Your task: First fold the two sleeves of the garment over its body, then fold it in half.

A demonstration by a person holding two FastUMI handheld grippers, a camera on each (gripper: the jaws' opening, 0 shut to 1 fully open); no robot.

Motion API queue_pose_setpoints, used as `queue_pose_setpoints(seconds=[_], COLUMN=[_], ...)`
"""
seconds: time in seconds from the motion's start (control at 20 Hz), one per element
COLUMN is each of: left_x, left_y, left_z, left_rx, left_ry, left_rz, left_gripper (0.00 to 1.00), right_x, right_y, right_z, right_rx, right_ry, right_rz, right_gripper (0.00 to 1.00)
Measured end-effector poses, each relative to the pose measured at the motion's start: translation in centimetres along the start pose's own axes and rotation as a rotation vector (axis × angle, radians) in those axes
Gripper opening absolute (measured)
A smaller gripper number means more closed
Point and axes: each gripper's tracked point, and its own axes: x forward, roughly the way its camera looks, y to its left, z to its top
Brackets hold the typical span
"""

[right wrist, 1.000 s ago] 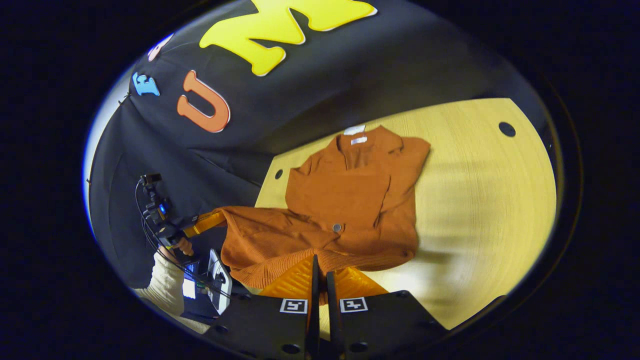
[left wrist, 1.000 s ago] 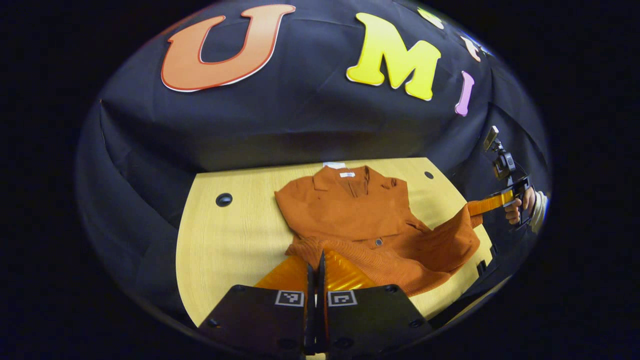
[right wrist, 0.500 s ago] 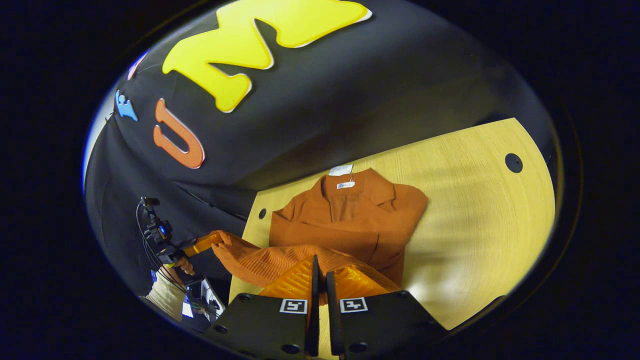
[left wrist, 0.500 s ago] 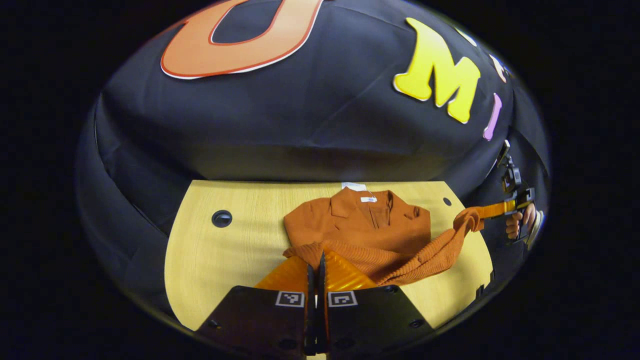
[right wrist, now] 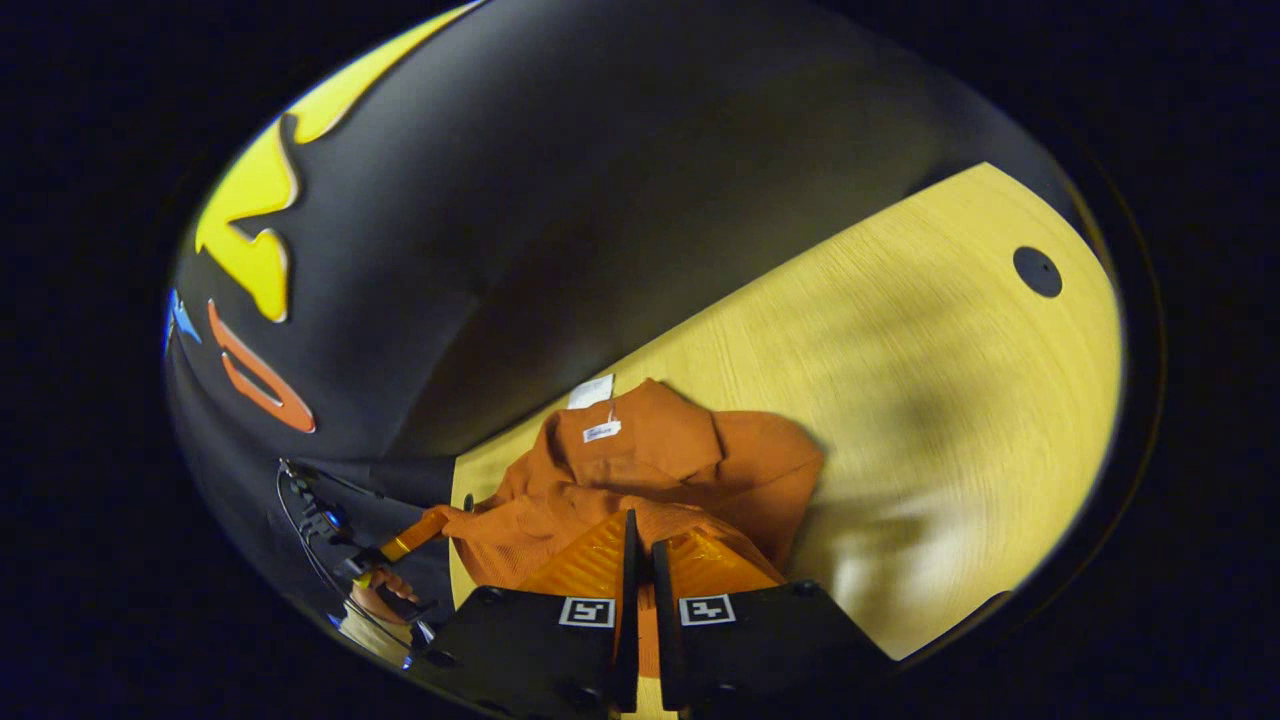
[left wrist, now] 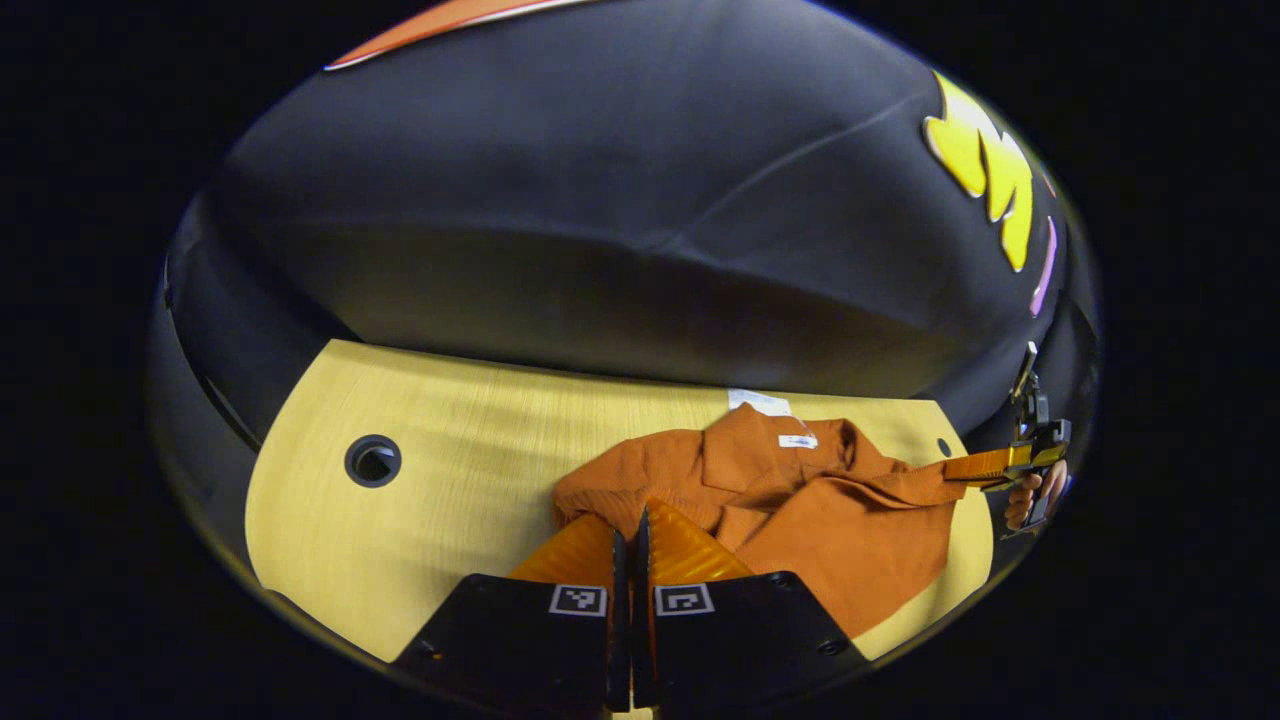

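A rust-orange knitted garment (left wrist: 800,500) lies bunched on the wooden table (left wrist: 470,420), its collar with a white label (left wrist: 797,441) toward the wall. Its lower edge is lifted and drawn up over the body, close to the collar. My left gripper (left wrist: 638,518) is shut on one corner of that hem. In the right gripper view the garment (right wrist: 690,465) rises to my right gripper (right wrist: 640,522), which is shut on the other hem corner. Each view also shows the other gripper farther off (left wrist: 985,465) (right wrist: 405,543), pinching the stretched hem, with the hand (left wrist: 1030,500) that holds it.
The table has a round cable hole (left wrist: 372,460) at its left and another (right wrist: 1037,271) at its right. A white paper tag (left wrist: 758,401) sticks out behind the collar near the table's back edge. The black cloth wall stands just behind.
Both grippers have carried the hem forward from the near edge toward the collar. The lower half now covers most of the body, and the wall looms closer.
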Motion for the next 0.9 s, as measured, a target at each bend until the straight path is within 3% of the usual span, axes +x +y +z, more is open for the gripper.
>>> queue_pose_setpoints(seconds=[0.15,0.35,0.5,0.55,0.7,0.75,0.9], left_x=[2.0,3.1,2.8,2.4,1.8,2.1,2.5], left_y=[0.7,0.9,0.6,0.5,-0.6,-0.9,-1.3], left_z=[-0.3,0.5,0.8,1.7,3.4,3.6,3.8], left_rx=[-0.173,-0.525,-0.637,-0.687,-0.777,-0.781,-0.794], left_ry=[-0.057,-0.167,-0.2,-0.231,-0.304,-0.312,-0.316], left_rz=[-0.016,-0.048,-0.047,-0.069,-0.124,-0.136,-0.18], left_gripper=[0.04,0.05,0.06,0.06,0.12,0.14,0.28], right_x=[1.4,0.9,0.7,0.6,0.0,0.2,-0.8], right_y=[-1.4,-2.4,-2.7,-2.6,-2.9,-4.1,-3.6], right_z=[0.9,1.6,1.4,1.5,1.9,1.9,2.7], right_rx=[0.118,0.338,0.421,0.428,0.435,0.407,0.407], right_ry=[-0.053,-0.135,-0.168,-0.178,-0.208,-0.226,-0.246], right_rz=[0.008,0.068,0.09,0.09,0.06,-0.014,0.015], right_gripper=[0.09,0.08,0.09,0.14,0.02,0.17,0.21])
